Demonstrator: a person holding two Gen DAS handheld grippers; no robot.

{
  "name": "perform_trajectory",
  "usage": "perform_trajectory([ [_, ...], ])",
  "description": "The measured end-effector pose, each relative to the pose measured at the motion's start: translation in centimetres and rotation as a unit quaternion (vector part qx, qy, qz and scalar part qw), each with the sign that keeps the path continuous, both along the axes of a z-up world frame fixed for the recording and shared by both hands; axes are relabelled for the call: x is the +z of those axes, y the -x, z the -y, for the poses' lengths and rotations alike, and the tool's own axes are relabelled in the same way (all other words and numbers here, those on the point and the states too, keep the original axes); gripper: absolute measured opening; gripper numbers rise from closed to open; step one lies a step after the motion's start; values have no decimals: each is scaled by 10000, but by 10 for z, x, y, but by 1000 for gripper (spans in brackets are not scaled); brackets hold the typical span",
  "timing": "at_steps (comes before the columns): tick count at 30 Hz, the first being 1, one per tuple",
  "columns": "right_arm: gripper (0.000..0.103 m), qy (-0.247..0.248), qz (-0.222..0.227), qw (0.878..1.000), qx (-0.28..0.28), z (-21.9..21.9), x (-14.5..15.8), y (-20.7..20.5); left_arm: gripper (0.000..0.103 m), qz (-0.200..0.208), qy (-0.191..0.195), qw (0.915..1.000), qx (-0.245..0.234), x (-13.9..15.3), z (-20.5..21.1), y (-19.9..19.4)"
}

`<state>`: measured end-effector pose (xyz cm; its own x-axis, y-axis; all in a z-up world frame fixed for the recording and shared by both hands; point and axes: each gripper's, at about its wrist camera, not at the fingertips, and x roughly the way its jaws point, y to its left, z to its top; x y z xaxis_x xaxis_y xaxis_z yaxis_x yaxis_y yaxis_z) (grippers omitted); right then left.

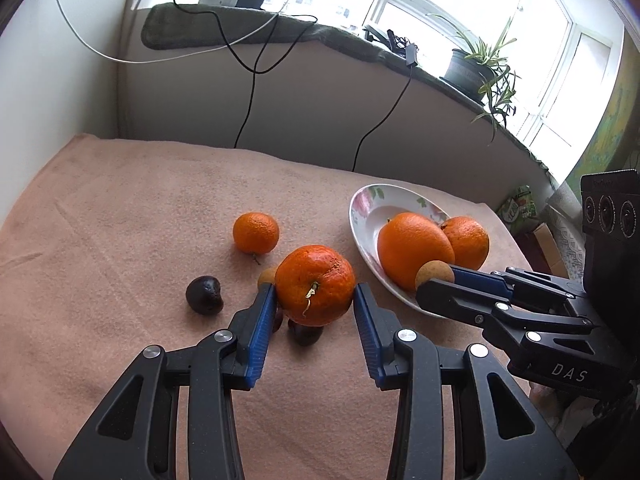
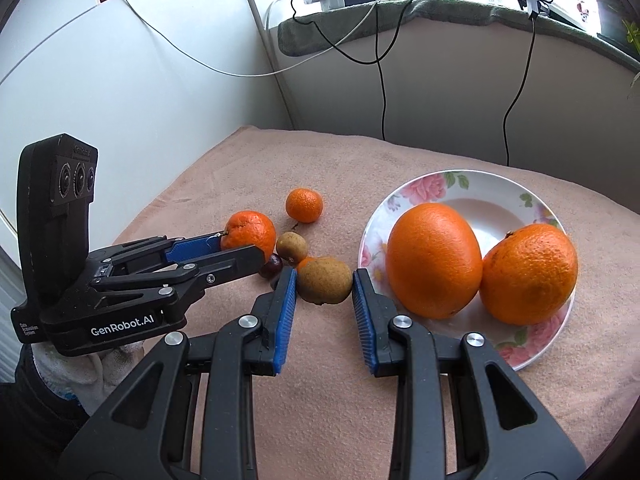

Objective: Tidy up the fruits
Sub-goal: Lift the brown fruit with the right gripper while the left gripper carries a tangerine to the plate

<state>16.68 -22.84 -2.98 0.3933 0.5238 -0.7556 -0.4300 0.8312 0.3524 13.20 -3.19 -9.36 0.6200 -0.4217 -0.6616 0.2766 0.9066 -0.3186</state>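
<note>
My left gripper is shut on a mandarin and holds it above the pink cloth; the same mandarin shows in the right wrist view. My right gripper is shut on a small brown fruit, beside the floral plate. The plate holds a large orange and a second orange. On the cloth lie a small mandarin, a dark chestnut-like fruit, another brown fruit and a dark one.
The pink cloth covers the table up to a wall. Black cables hang down behind it. A windowsill with a potted plant runs along the back. My right gripper's body lies close beside the left.
</note>
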Motion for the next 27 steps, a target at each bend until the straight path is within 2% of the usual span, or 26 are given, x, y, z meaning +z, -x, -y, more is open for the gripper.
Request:
perform_trajectory([
  [13, 30, -21, 271, 9989, -377, 36, 20, -19, 38, 98, 21, 9997, -230, 9, 26, -18],
  [27, 30, 91, 206, 9972, -707, 67, 10, -55, 38, 129, -69, 9991, -398, 12, 51, -49],
])
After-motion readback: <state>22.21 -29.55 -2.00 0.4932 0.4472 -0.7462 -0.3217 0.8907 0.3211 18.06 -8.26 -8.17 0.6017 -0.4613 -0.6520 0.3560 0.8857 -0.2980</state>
